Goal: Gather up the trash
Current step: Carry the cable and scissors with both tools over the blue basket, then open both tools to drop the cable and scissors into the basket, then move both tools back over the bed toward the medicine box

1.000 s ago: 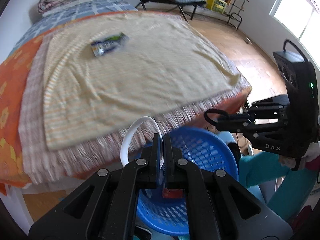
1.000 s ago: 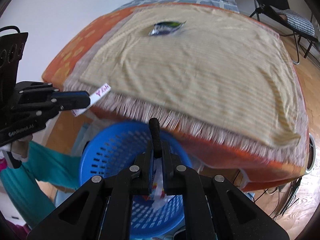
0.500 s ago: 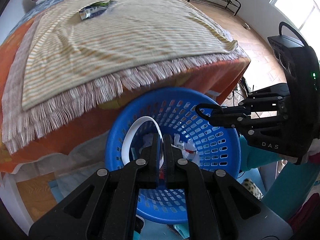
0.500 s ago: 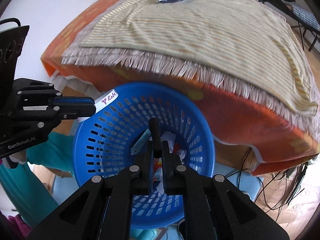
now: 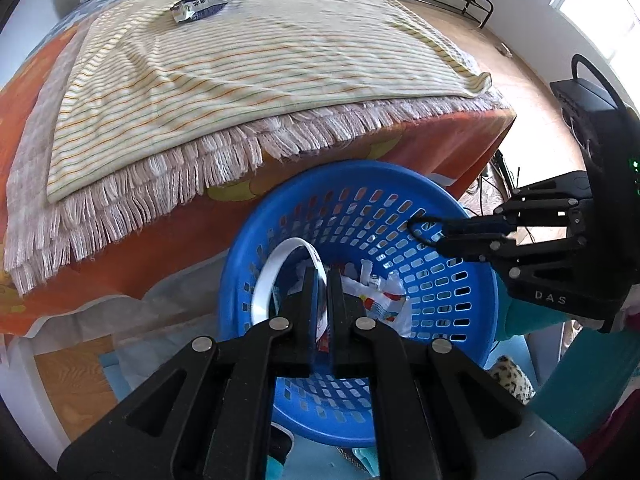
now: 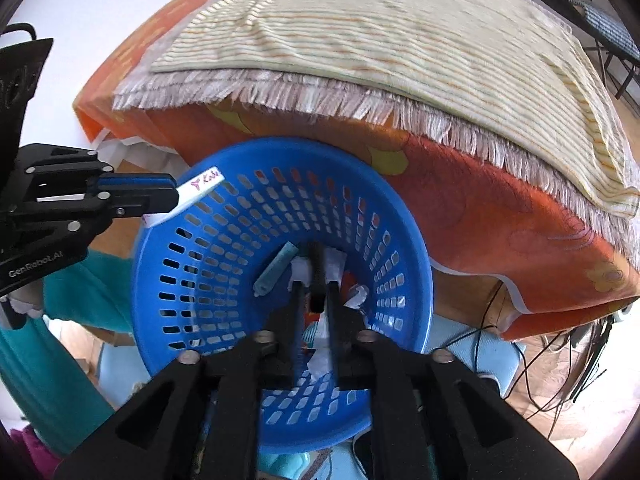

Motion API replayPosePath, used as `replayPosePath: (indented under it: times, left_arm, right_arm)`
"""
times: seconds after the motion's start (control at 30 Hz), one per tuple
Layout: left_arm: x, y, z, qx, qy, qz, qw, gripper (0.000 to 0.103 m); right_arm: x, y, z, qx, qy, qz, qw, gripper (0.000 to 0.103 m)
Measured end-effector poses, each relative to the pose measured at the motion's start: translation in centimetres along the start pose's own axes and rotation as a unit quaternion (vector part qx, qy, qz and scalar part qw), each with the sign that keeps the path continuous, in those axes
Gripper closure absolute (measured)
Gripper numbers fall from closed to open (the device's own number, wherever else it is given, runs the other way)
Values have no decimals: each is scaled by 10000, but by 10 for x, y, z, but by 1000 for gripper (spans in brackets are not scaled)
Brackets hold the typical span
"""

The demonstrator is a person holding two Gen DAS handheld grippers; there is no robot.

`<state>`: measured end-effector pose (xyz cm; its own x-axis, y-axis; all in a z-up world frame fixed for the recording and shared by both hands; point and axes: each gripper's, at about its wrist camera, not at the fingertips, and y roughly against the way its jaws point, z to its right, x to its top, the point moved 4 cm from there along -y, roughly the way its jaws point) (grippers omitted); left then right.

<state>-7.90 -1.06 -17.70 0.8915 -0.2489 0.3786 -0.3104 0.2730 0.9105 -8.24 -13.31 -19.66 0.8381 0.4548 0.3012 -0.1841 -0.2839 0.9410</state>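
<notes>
Bedside, low to the floor, a blue perforated basket (image 5: 452, 280) sits against the orange-sheeted bed (image 5: 400, 152), already holding crumpled wrappers and a teal stick (image 6: 276, 269). Both tools point steeply down over its mouth. The left gripper (image 5: 320, 280) is clamped on a white plastic band (image 5: 266, 276) that loops up toward its eleven o'clock. The right gripper (image 6: 316, 284) has its jaws opening, with a slim black loop (image 6: 317, 276) lying lengthwise between them, pointing to twelve; I cannot tell whether the pads are off it yet. So each piece hangs directly over the basket floor, and letting go looks like all that remains. One more snack wrapper (image 5: 204, 2) lies far up the striped blanket (image 5: 280, 60), at about eleven o'clock from the left tool. A second ago both tools were higher, above the bed's fringed edge, the right one shut.
</notes>
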Motion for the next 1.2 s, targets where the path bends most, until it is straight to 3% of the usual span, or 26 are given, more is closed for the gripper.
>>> replayPosePath:
  times: [0.07,0.1,0.7,0.73,0.83,0.87,1.2]
  left_arm:
    - [-2,0,-1,3,-11,-31,10000,102]
    - [-2,-1,0,13,-14,-35,10000,102]
    - [1,-5,-6,75,142,-160,9997,94]
    - [3,-4,-7,84,148,-147,9997,90]
    - [14,3,-11,98,220,-29,9997,58]
    - [20,8,-14,115,258,64,9996,55]
    - [76,37,-32,494,-12,438,9978,55]
  right_arm:
    - [0,0,0,68,-24,14,10000,57]
    - [0,1,-1,72,-15,49,10000,55]
    - [1,2,6,-69,-121,-3,9999,53]
    - [3,2,6,-80,-144,-13,9999,52]
    - [7,4,9,-102,-240,-19,9997,43]
    - [9,6,10,-106,-286,-10,9995,43]
    - [46,28,28,-102,-567,293,9979,42]
